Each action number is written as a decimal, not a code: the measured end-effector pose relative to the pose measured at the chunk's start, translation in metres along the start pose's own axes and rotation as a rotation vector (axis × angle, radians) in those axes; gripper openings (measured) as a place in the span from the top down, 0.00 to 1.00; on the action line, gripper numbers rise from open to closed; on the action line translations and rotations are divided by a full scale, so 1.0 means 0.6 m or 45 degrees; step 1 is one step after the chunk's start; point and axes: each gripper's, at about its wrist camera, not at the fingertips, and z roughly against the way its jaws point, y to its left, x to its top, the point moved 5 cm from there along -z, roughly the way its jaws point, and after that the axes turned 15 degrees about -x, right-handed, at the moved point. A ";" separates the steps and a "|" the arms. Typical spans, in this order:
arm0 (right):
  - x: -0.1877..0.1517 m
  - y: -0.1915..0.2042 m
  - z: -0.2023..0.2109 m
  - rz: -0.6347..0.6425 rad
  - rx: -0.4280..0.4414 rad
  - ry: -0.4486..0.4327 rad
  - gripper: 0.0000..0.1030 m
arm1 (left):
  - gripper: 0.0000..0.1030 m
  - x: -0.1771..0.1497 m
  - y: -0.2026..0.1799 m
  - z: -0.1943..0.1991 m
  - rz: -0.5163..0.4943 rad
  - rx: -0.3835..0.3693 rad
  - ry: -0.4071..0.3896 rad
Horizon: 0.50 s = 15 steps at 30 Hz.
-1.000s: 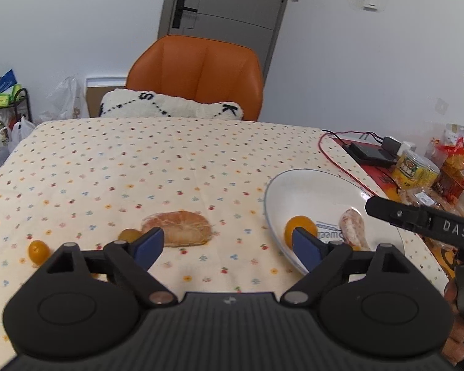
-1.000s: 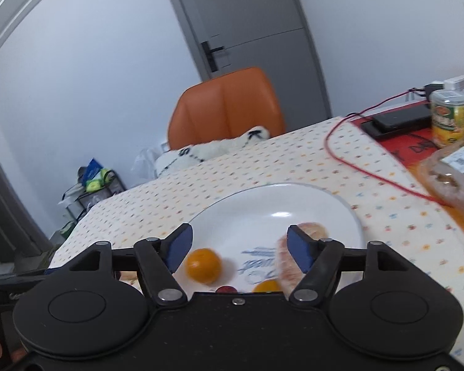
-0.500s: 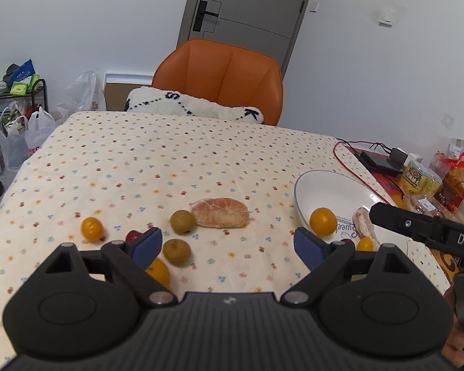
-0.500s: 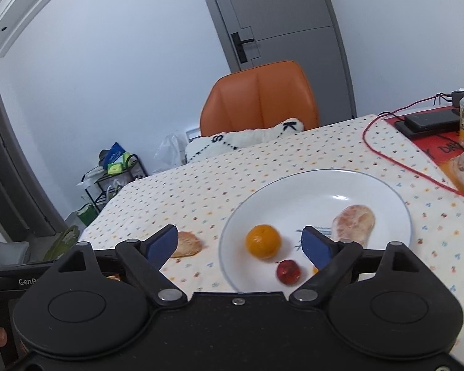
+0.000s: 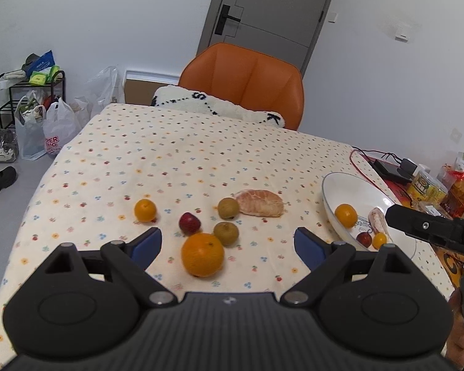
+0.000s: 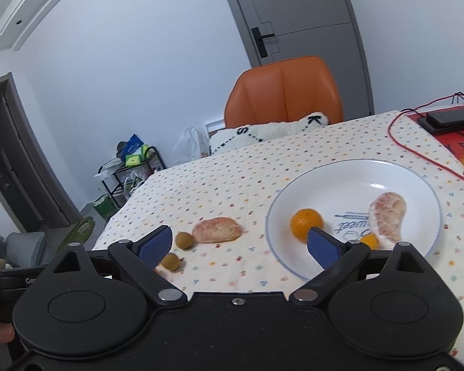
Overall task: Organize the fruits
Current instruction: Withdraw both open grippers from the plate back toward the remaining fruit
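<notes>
While both jaws gape empty, the peeled segment point(image 5: 259, 203) lies crosswise beside the plate point(image 5: 352, 185).

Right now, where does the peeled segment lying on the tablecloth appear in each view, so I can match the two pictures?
Left wrist view: the peeled segment lies right of centre, beside a brown fruit, left of the plate.
Right wrist view: the same segment lies left of centre, between a brown fruit and the plate.
Shared landmark: the orange chair behind the table.
</notes>
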 end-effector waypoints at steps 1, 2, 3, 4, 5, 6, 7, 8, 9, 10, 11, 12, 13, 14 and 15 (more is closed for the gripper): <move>-0.002 0.005 0.000 0.005 0.007 0.004 0.08 | 0.11 -0.001 0.006 0.003 0.008 0.005 -0.002; -0.003 0.009 -0.001 0.010 0.012 0.008 0.08 | 0.11 -0.002 0.011 0.006 0.016 0.009 -0.005; -0.004 0.014 -0.002 0.016 0.016 0.011 0.08 | 0.11 -0.003 0.017 0.009 0.023 0.014 -0.009; -0.004 0.018 -0.004 0.022 0.020 0.013 0.08 | 0.11 -0.003 0.022 0.011 0.029 0.018 -0.013; -0.006 0.023 -0.006 0.026 0.018 0.017 0.08 | 0.11 -0.004 0.026 0.013 0.033 0.022 -0.016; -0.006 0.025 -0.009 0.026 0.010 0.025 0.08 | 0.11 -0.004 0.030 0.015 0.036 0.026 -0.019; -0.007 0.027 -0.012 0.025 0.011 0.032 0.08 | 0.11 -0.005 0.034 0.017 0.038 0.031 -0.023; -0.008 0.030 -0.015 0.023 0.022 0.037 0.08 | 0.11 -0.005 0.037 0.018 0.039 0.032 -0.028; -0.009 0.033 -0.016 0.025 0.033 0.039 0.08 | 0.11 -0.005 0.040 0.019 0.040 0.029 -0.030; -0.010 0.037 -0.017 0.031 0.040 0.040 0.08 | 0.11 -0.006 0.042 0.019 0.043 0.029 -0.030; -0.012 0.042 -0.019 0.039 0.046 0.043 0.08 | 0.11 -0.007 0.044 0.018 0.045 0.029 -0.030; -0.013 0.046 -0.021 0.047 0.053 0.046 0.08 | 0.11 -0.008 0.045 0.017 0.046 0.029 -0.031; -0.014 0.050 -0.023 0.055 0.062 0.051 0.08 | 0.11 -0.009 0.045 0.016 0.046 0.030 -0.032; -0.014 0.053 -0.025 0.064 0.070 0.055 0.08 | 0.11 -0.011 0.046 0.014 0.046 0.030 -0.032; -0.015 0.057 -0.026 0.072 0.078 0.058 0.08 | 0.12 -0.013 0.047 0.012 0.047 0.027 -0.029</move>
